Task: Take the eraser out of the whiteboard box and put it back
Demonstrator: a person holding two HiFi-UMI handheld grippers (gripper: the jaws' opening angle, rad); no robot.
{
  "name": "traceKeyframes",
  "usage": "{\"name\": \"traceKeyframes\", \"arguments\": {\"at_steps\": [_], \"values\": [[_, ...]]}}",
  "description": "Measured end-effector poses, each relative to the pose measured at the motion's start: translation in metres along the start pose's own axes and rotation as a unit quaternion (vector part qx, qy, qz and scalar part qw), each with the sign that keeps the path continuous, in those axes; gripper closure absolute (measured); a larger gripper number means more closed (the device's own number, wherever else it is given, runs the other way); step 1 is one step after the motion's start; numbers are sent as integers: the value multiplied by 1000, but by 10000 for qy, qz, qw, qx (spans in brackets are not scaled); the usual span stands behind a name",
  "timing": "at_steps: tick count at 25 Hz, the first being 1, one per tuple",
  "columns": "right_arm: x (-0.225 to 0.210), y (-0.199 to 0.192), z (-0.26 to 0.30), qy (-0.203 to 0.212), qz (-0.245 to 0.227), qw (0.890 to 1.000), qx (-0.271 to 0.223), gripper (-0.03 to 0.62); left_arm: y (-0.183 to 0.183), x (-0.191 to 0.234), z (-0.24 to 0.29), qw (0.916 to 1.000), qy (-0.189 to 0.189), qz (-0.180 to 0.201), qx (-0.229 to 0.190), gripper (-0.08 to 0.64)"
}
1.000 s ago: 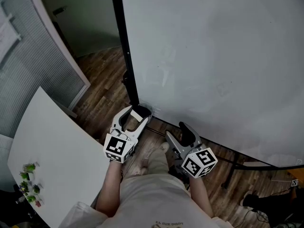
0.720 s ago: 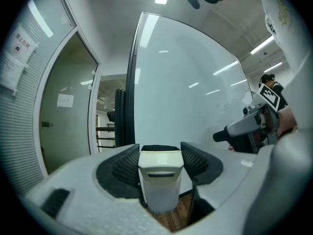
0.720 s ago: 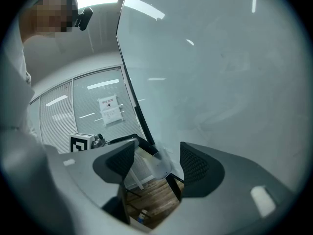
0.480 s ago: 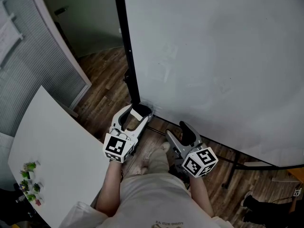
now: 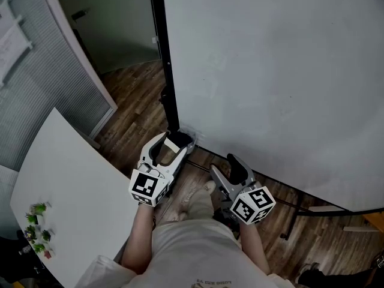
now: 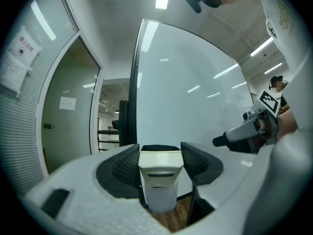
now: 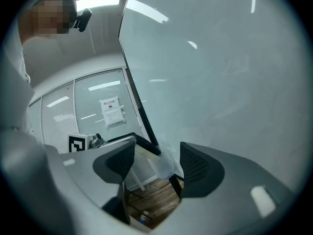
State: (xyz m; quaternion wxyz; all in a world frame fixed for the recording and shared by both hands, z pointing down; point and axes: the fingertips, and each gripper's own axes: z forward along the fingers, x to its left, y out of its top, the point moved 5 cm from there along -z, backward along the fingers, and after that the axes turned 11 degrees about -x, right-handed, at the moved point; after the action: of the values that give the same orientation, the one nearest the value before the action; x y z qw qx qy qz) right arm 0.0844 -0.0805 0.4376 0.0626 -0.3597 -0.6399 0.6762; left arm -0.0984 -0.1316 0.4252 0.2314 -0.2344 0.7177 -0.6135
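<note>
A cream eraser [image 6: 159,180] with a black felt top sits upright between the pads of my left gripper [image 6: 159,153], which is shut on it. In the head view that gripper [image 5: 171,147] holds the eraser [image 5: 172,143] right at the small clear whiteboard box [image 5: 186,138], at the lower left corner of the whiteboard [image 5: 270,71]. I cannot tell whether the eraser touches the box. To the right, my right gripper [image 5: 223,165] stands open with nothing between its jaws and points at the board. In the right gripper view, the box [image 7: 164,164] shows beyond that gripper [image 7: 156,156].
The board's black post [image 5: 163,59] rises just behind the box. A white table [image 5: 66,191] with small green things lies at the left. A partition with blinds [image 5: 48,95] stands beyond it. Wooden floor [image 5: 135,110] and the board's stand foot [image 5: 288,221] lie below.
Both grippers stay where they were, the eraser still held in the left one. Only the head view has drifted a little.
</note>
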Motion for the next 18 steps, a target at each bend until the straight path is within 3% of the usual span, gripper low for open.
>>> {"name": "traceKeyframes", "arguments": {"at_steps": [18], "values": [[4, -1, -7, -16, -7, 10000, -57, 302, 14, -2, -8, 9998, 18, 54, -176, 296]]}}
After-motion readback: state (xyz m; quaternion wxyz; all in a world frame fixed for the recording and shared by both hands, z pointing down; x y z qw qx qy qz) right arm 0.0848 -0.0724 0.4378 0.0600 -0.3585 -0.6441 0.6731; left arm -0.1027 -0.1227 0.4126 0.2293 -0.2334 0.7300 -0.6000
